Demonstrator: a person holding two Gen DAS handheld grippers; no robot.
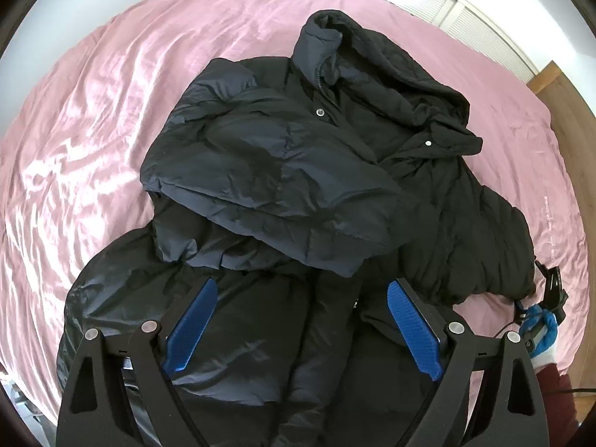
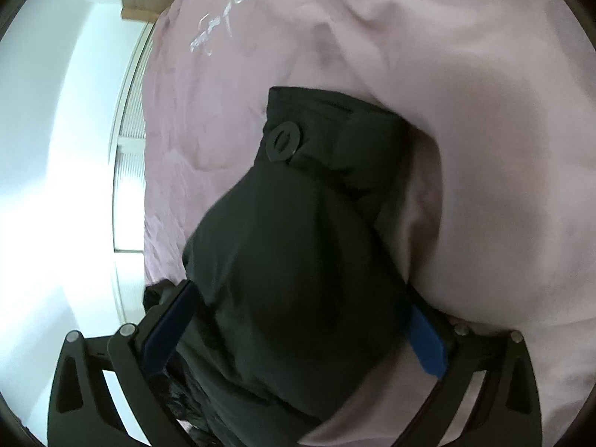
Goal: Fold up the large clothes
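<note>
Black puffer jacket (image 1: 298, 171), one only, is lying on the pink bed sheet (image 1: 93, 111), one sleeve (image 1: 268, 186) folded across its chest, hood (image 1: 402, 74) crumpled toward the top right. Two snap studs are showing near the collar. Left gripper (image 1: 301, 320) is hovering over the jacket's lower body, pointing steeply down, jaws standing wide, nothing between the blue pads (image 1: 193, 320). At the jacket's right edge the right gripper (image 2: 298, 331) is sitting low beside the other sleeve. In its own view the cuff (image 2: 327, 138) with one round button (image 2: 283, 141) is lying between its wide jaws; whether the pads are pressing, cannot tell.
</note>
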